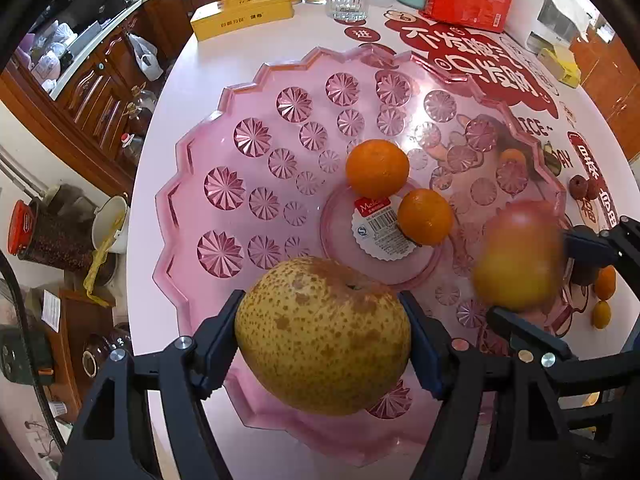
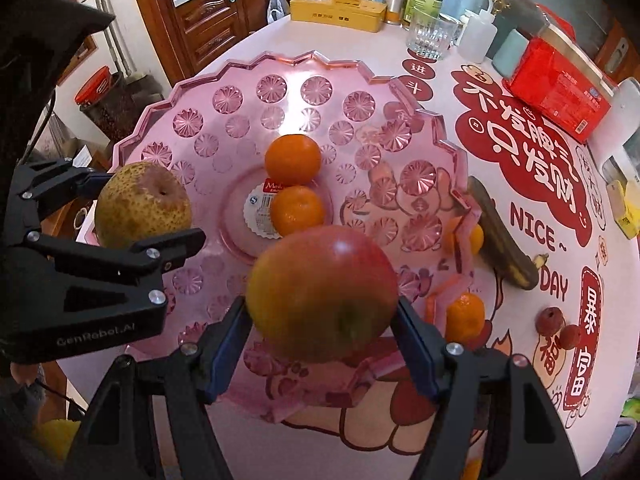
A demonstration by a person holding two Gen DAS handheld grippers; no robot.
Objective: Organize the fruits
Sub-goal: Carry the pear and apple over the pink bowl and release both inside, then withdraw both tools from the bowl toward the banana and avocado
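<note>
With both grippers poised over the pink glass bowl (image 1: 208,152), the step in hand looks to be delivery: two fruits carried in together for setting down. The left gripper (image 1: 324,340) is clamped on a speckled pear (image 1: 322,336) at the lower centre of its view, pads pressed to either side; the right gripper (image 2: 322,332) is clamped on a red-and-yellow apple (image 2: 322,294) in the same spot of its own view. Two mandarins (image 1: 377,168) already lie touching each other beside the label at the bowl's centre. Next, I would judge, each fruit has to go down to the bowl floor clear of the mandarins and of the other fruit before the jaws let go, lest something roll. The right wrist view shows what the left hardly does: a dark, overripe banana (image 2: 502,240) just outside the bowl's right rim, with more mandarins (image 2: 464,316) near it on the table (image 2: 400,440). The left wrist view alone shows the floor clutter at far left.
</note>
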